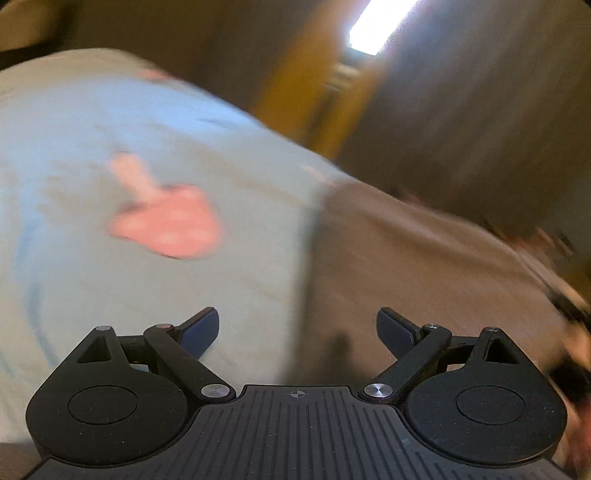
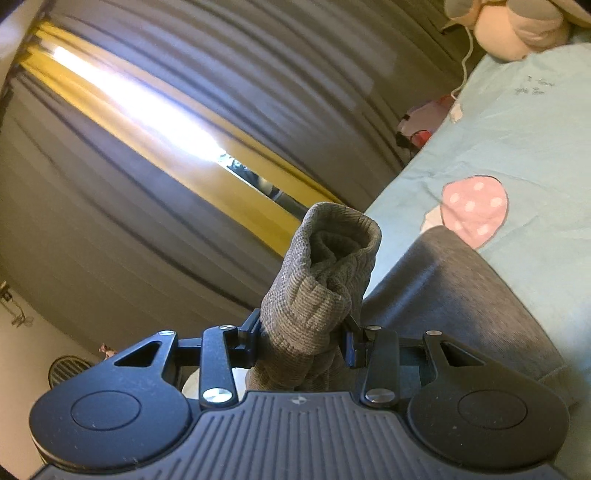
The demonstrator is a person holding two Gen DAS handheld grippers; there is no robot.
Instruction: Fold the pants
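The right tongs point(image 2: 301, 341) are pinching the ribbed cuff point(image 2: 325, 273) of the grey pants point(image 2: 454, 291), low in the centre of the right wrist view. The cuff is standing up out of the jaws as a bunched tube with its mouth open toward the top of the frame. The rest of the pants is trailing off to the lower right, lying across the pale blue sheet point(image 2: 535, 147) of the bed. A pink mushroom print point(image 2: 474, 206) is showing on the sheet just above the pants, and a plush toy point(image 2: 517, 29) is sitting in the upper right corner. Grey curtains point(image 2: 184, 229) with a bright gap are filling the left side.

In the blurred left wrist view, the left tongs point(image 1: 297, 332) are standing spread wide with nothing between them, at the bottom centre. They are hanging over the line where the pants point(image 1: 424, 266), on the right, are meeting the sheet point(image 1: 92, 147), on the left.
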